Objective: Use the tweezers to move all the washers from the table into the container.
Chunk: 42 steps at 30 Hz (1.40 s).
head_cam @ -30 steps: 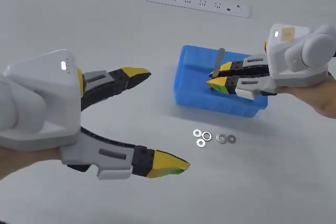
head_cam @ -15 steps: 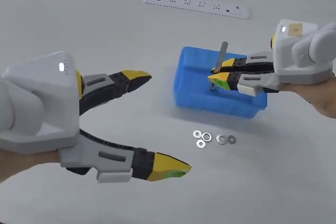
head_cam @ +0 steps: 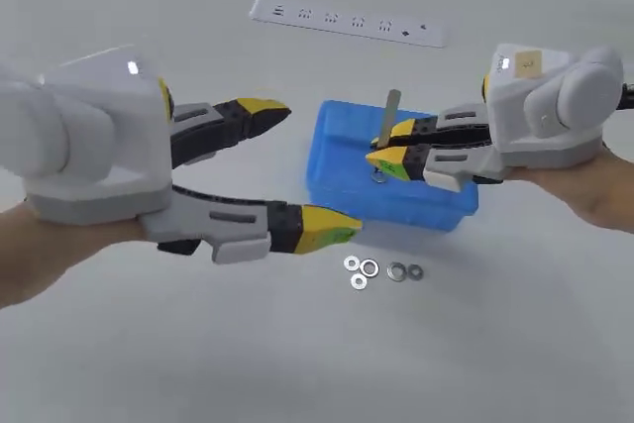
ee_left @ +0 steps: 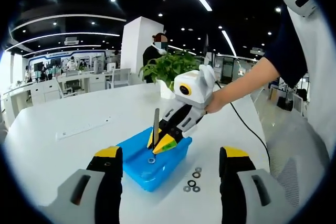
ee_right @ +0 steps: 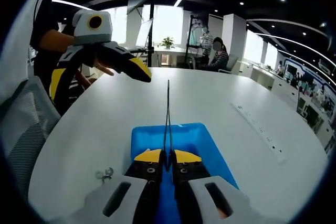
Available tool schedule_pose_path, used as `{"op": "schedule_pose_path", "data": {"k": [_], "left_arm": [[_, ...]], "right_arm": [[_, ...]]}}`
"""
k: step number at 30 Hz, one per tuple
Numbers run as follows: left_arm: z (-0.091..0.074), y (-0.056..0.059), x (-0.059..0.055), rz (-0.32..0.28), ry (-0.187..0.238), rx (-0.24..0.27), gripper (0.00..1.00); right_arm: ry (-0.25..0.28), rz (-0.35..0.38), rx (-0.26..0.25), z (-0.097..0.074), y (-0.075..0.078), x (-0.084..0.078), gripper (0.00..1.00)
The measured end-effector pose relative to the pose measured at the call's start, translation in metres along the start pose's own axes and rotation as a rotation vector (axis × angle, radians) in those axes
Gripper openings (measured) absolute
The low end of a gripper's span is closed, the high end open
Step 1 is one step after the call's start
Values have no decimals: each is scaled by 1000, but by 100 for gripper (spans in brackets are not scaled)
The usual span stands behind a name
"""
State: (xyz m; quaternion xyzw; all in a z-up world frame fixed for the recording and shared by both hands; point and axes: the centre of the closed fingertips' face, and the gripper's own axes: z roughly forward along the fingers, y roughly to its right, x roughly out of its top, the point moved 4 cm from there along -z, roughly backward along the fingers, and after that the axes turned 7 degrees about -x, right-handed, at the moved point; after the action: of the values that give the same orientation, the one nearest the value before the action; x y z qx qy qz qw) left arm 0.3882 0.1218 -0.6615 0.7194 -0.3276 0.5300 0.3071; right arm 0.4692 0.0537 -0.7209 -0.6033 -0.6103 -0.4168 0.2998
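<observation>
Two hand-held grippers are on my screens. The left hand-held gripper (head_cam: pixel 317 169) hangs over the table (head_cam: pixel 198 344) with its jaws wide apart and nothing between them. It is idle in this job as far as I can judge.

Ahead of its lower jaw tip and a little to the right, five washers (head_cam: pixel 369 267) lie loose in a small cluster on the table. They are just outside the near wall of the blue container (head_cam: pixel 327 151). Those are what is left to move.

Further right, the right hand-held gripper (head_cam: pixel 381 149) is over the container with its jaws pressed together on the tweezers (head_cam: pixel 390 111). The shaft of the tweezers sticks up past the jaws. Just below the jaw tips, one washer (head_cam: pixel 379 177) shows against the blue of the container. I cannot tell whether the tweezers pinch it or it already lies on the container floor.

My read is that the task is in its early part: one washer delivered or about to be, and five to go. I would expect the right hand-held gripper to go next to the cluster, which is below and slightly left of its tips. Beyond both hand-held grippers a white power strip (head_cam: pixel 347 23) lies well clear.
</observation>
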Motion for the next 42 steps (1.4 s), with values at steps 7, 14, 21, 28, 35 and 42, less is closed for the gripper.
{"op": "schedule_pose_path", "data": {"k": [7,14,21,28,35,42], "left_arm": [[24,-11,16,28,3,-62,70],[37,-13,27,53,-30,-161,43],[48,-11,37,102,-50,-206,29],[52,-9,36,127,-73,-258,21],[50,-9,35,154,-102,-271,9],[49,-13,35,247,-108,-273,7]], "right_arm": [[-3,-35,11,-10,-4,5,8],[8,-60,18,-15,-9,12,8],[13,-67,22,-16,-11,14,8],[16,-82,38,-18,-15,18,8],[10,-83,42,-19,-15,16,8],[8,-91,48,-18,-15,17,8]]}}
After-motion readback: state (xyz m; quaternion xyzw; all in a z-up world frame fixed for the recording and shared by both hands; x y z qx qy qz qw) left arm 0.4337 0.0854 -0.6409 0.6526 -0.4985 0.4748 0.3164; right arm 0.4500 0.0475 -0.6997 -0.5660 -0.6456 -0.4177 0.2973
